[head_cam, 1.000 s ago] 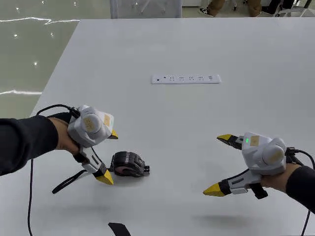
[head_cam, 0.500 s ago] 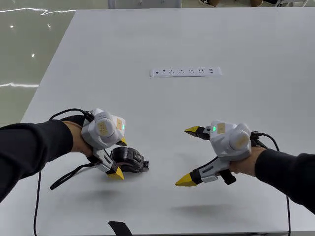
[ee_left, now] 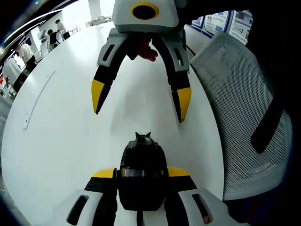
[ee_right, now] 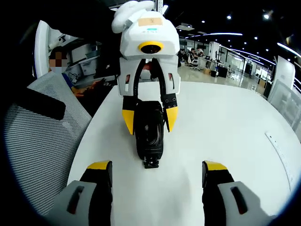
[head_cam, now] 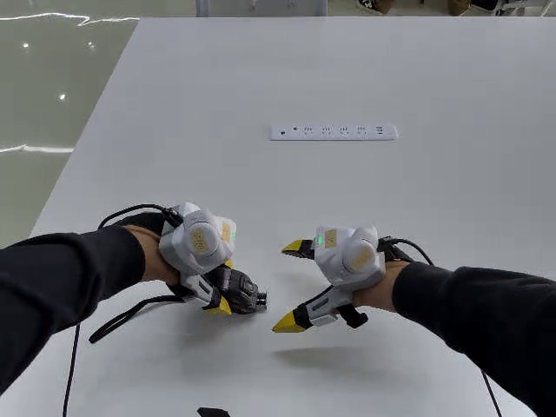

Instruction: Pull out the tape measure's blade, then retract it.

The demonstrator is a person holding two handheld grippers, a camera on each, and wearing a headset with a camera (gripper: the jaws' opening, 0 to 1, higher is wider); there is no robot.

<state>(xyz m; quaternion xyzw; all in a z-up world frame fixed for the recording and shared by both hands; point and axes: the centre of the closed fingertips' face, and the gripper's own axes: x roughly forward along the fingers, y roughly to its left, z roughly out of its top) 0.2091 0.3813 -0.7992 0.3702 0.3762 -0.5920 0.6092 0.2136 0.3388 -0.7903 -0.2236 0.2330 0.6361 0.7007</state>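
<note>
Head view: smooth white tabletop [head_cam: 417,78], broad bare room toward its far edge, a flat white power strip [head_cam: 334,132] lying midway. Close to the near edge, left of middle, the left gripper [head_cam: 224,285] has its yellow-tipped jaws closed on a black, rounded tape measure [head_cam: 245,294]. The right gripper [head_cam: 291,287] is just beside it, apart, jaws wide. Right gripper view adds the case's small front tab [ee_right: 150,164] and a mesh chair back [ee_right: 37,155] past the tabletop's edge.
</note>
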